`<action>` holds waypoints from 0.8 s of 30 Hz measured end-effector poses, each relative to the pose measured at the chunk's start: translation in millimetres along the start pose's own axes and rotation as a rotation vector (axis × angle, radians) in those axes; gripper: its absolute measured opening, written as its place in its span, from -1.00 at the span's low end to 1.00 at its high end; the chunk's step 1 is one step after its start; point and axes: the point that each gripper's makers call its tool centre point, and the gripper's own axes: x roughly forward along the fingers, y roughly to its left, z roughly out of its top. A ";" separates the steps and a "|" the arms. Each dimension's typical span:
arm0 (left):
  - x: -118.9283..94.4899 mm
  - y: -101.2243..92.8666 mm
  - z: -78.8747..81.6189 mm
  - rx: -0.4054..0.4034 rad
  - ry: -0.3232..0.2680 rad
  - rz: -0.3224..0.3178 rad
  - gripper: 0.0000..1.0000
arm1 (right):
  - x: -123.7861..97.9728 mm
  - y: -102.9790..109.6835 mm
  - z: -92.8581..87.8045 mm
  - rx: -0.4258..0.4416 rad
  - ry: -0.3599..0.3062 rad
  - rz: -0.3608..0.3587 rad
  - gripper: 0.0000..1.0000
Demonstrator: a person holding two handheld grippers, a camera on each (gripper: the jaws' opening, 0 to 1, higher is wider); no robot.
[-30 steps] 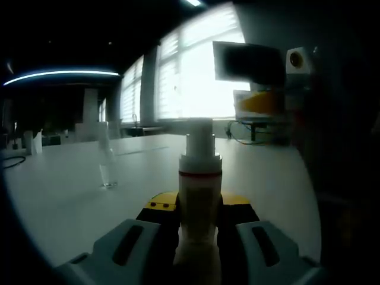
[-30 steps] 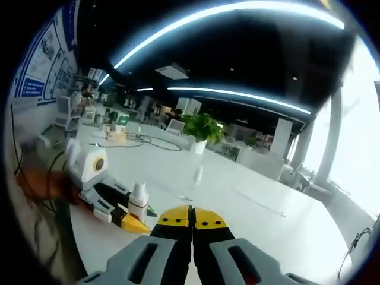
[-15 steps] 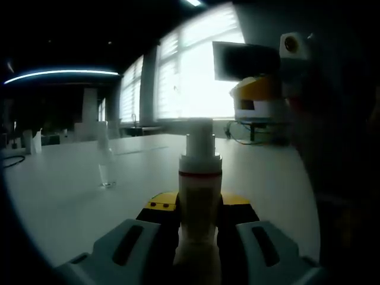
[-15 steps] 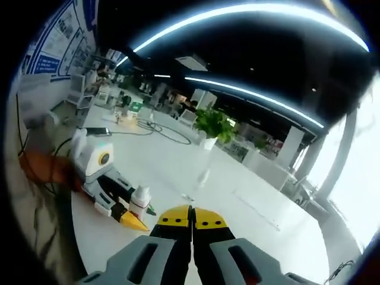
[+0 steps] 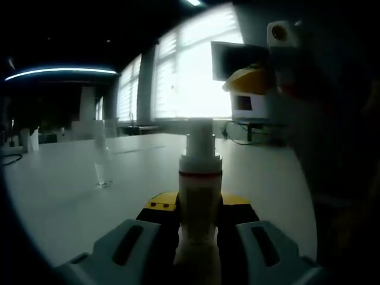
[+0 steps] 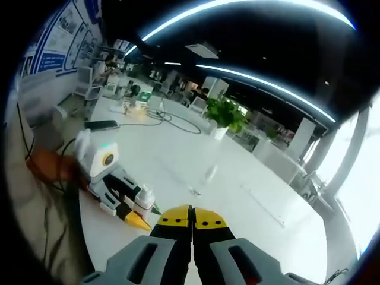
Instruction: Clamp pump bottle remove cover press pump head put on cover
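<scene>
On a white table (image 5: 65, 190) in a bright office, the left gripper (image 5: 199, 237) pinches the upright pump bottle (image 5: 200, 196), its clear cover (image 5: 102, 160) standing apart. The right gripper (image 6: 192, 228), jaws pressed together, hovers above; pressing the pump head (image 5: 200, 139) looks next.

No text, label, brand or number can be read in either view. In the right gripper view, wall posters (image 6: 65, 35) with blue headings hang at the upper left, but their print is too small and warped to make out. In the left gripper view, the pump bottle (image 5: 200, 196) carries a thin dark band below its collar and no visible lettering; the backlit window leaves its surface dim.
</scene>
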 end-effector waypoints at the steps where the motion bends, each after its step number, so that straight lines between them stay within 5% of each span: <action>1: 0.0 -0.4 0.0 -0.001 0.000 -0.003 -0.71 | 0.7 1.0 -0.3 -0.008 0.012 0.006 -1.00; 24: 0.3 -2.9 -1.0 -0.006 0.003 -0.031 -0.69 | 15.3 25.8 15.2 -0.100 0.138 0.230 -1.00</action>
